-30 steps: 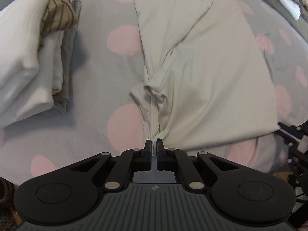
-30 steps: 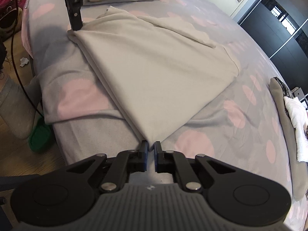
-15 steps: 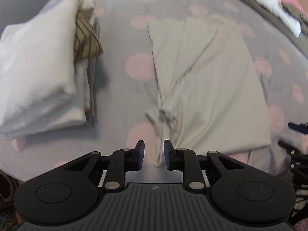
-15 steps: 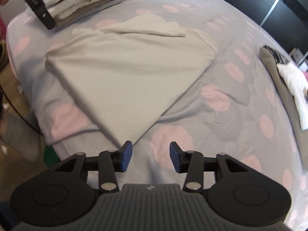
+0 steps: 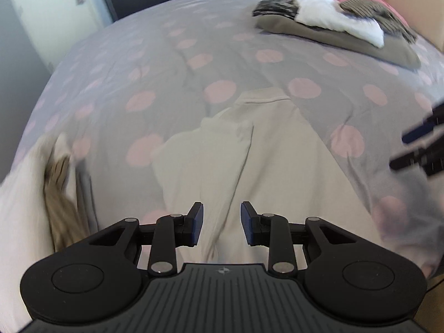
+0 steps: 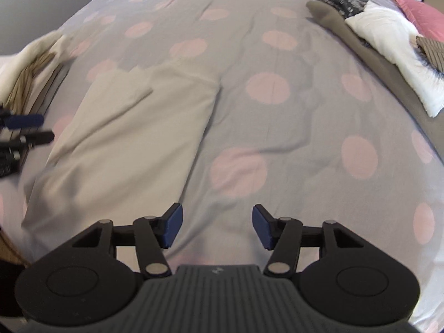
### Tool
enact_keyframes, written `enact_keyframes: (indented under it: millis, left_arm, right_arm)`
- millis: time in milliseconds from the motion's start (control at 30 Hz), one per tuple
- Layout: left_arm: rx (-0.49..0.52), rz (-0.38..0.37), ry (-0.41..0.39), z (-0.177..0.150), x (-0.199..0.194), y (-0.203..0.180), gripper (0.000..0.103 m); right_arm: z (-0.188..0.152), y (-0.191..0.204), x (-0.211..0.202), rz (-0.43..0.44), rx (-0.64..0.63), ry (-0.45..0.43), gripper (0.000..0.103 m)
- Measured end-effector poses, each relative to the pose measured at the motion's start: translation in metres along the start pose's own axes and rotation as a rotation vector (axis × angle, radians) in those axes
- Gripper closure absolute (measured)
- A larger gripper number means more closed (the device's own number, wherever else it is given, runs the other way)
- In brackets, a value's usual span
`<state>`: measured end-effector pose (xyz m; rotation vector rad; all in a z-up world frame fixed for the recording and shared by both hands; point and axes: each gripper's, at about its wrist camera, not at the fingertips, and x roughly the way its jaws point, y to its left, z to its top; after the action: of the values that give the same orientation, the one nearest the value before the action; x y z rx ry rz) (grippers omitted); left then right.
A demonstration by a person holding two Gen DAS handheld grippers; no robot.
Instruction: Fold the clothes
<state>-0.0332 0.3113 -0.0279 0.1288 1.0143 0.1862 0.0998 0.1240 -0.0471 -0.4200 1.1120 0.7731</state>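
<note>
At the far left of the bed [image 5: 133, 63], a stack of folded clothes [image 5: 25, 194] sits blurred at the edge of the grey bedspread with pink dots; the right wrist view shows the same stack [image 6: 30, 63] at its left border. Just right of it lies the beige shirt [image 5: 249, 161], partly folded and spread flat on the bedspread, its collar end pointing away from the camera and a sleeve flap folded over its upper left side. The left gripper [image 5: 222, 223] hangs over the near end of this shirt with its jaws opening, blue pads apart and nothing pressed between them, only cloth lying below. In the right wrist view the shirt [image 6: 133, 138] lies left of centre, and the right gripper [image 6: 217, 229] hovers over bare bedspread just beside the shirt's right edge, its jaws opening wider and empty. Further right, well apart from the shirt, a pile of unfolded clothes [image 6: 388, 38] rests near a pink pillow [image 6: 424, 16].
</note>
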Motion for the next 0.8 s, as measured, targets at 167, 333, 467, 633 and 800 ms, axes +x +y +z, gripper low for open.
enact_keyframes:
  millis: [167, 333, 467, 633, 800]
  left_arm:
    - [0.074, 0.003, -0.046, 0.012, 0.03, -0.013, 0.075]
    - [0.085, -0.009, -0.082, 0.025, 0.053, -0.023, 0.075]
    - [0.064, -0.01, -0.075, 0.033, 0.078, -0.028, 0.075]
    - [0.021, -0.012, -0.093, 0.039, 0.096, -0.028, 0.077]
    - [-0.089, -0.035, -0.085, 0.043, 0.098, -0.01, 0.103]
  right_arm:
    - [0.021, -0.006, 0.016, 0.011, 0.05, 0.002, 0.041]
    - [0.034, -0.008, 0.035, 0.01, 0.063, 0.009, 0.041]
    - [0.043, -0.008, 0.049, -0.002, 0.063, 0.031, 0.04]
    - [0.052, -0.006, 0.053, 0.008, 0.034, 0.02, 0.04]
    - [0.056, -0.003, 0.055, -0.029, -0.004, -0.005, 0.041]
